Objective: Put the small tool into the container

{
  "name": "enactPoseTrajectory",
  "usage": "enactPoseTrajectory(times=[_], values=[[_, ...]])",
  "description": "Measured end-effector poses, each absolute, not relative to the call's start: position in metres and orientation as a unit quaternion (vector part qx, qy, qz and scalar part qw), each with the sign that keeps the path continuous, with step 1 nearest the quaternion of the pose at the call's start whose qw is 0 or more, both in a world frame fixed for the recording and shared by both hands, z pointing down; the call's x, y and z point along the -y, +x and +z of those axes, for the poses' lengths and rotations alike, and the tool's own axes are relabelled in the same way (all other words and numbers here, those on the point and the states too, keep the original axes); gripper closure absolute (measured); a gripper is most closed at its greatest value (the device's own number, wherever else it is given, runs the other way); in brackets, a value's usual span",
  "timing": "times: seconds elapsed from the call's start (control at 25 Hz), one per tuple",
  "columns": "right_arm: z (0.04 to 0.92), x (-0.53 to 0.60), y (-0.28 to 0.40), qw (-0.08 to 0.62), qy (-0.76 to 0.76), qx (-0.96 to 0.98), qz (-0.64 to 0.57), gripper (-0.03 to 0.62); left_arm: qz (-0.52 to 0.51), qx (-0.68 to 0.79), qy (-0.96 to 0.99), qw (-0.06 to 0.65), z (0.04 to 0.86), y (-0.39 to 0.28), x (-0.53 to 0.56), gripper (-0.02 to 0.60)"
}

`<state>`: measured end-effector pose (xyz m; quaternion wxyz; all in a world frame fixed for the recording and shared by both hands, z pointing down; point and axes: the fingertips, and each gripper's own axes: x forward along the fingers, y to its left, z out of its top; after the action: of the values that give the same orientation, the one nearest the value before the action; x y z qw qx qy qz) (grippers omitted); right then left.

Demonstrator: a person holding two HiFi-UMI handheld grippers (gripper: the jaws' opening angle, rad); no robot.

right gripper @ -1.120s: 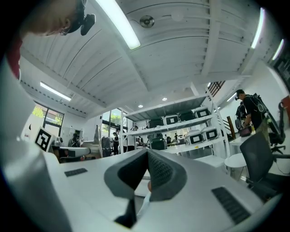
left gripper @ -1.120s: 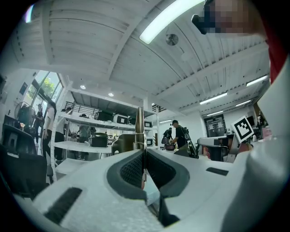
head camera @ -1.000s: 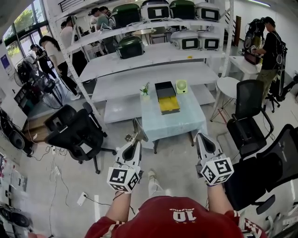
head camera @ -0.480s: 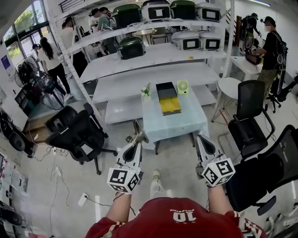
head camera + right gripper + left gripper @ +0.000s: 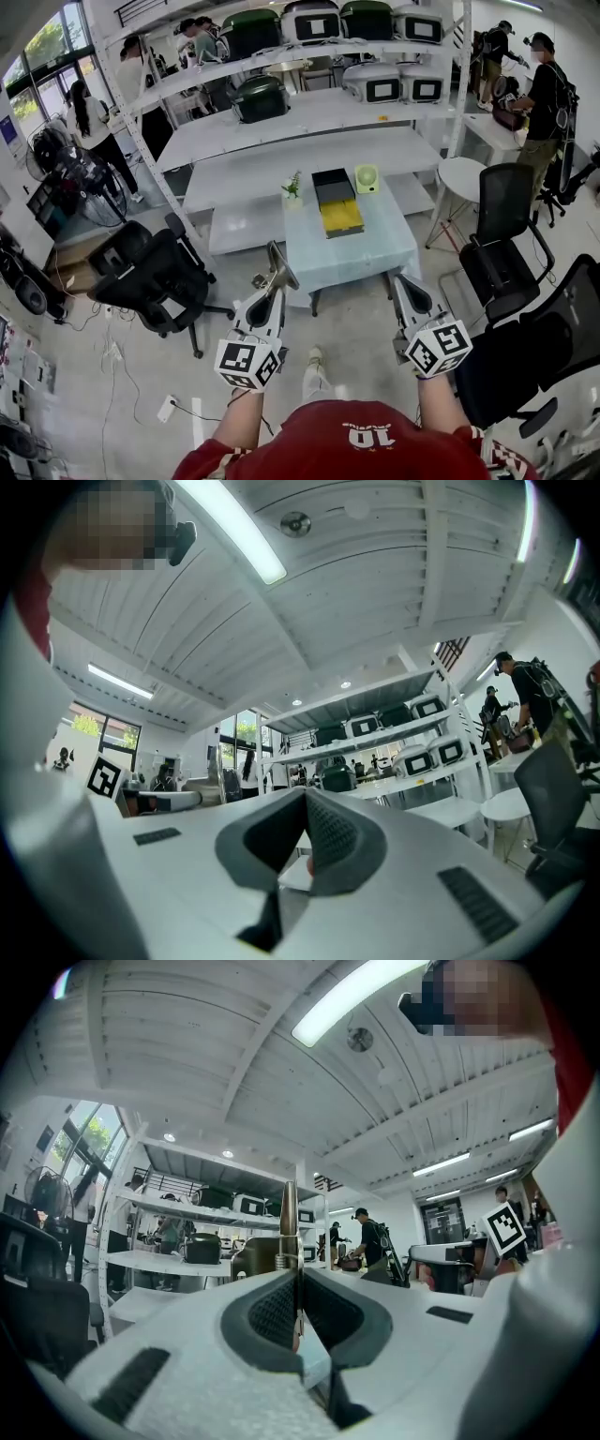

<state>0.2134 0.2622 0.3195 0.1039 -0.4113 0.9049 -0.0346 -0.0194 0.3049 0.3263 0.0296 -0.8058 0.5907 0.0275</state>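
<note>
In the head view my left gripper (image 5: 273,290) is held low over the floor, shut on a small metal tool (image 5: 278,266) that sticks out past its tips. In the left gripper view the tool (image 5: 289,1227) stands upright between the closed pads of that gripper (image 5: 296,1288). My right gripper (image 5: 401,282) is level with it on the right, shut and holding nothing; its pads meet in the right gripper view (image 5: 305,808). The container (image 5: 336,201), a black tray with a yellow part, lies on the light blue table (image 5: 361,251) ahead of both grippers.
A small plant (image 5: 292,184) and a green fan (image 5: 366,175) stand beside the container. Black office chairs are at the left (image 5: 150,272) and the right (image 5: 502,239). White shelving (image 5: 300,117) with appliances lies behind the table. People stand at the back.
Both grippers stay where they were, the left still shut on the tool. People at the back have walked a little, and the view has shifted slightly.
</note>
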Motion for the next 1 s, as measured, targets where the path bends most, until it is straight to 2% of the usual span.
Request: enactPoseTrajectory(times=[0.56, 1.0], values=[[0.316, -0.180, 0.204, 0.095, -0.437, -0.894, -0.035, 0.589, 0.044, -0.571, -0.819, 0.011, 0.336, -0.033, -0.207, 0.574], [0.303, -0.076, 0.166, 0.082, -0.459, -0.884, -0.037, 0.589, 0.057, -0.560, -0.826, 0.001, 0.322, -0.077, -0.092, 0.574]])
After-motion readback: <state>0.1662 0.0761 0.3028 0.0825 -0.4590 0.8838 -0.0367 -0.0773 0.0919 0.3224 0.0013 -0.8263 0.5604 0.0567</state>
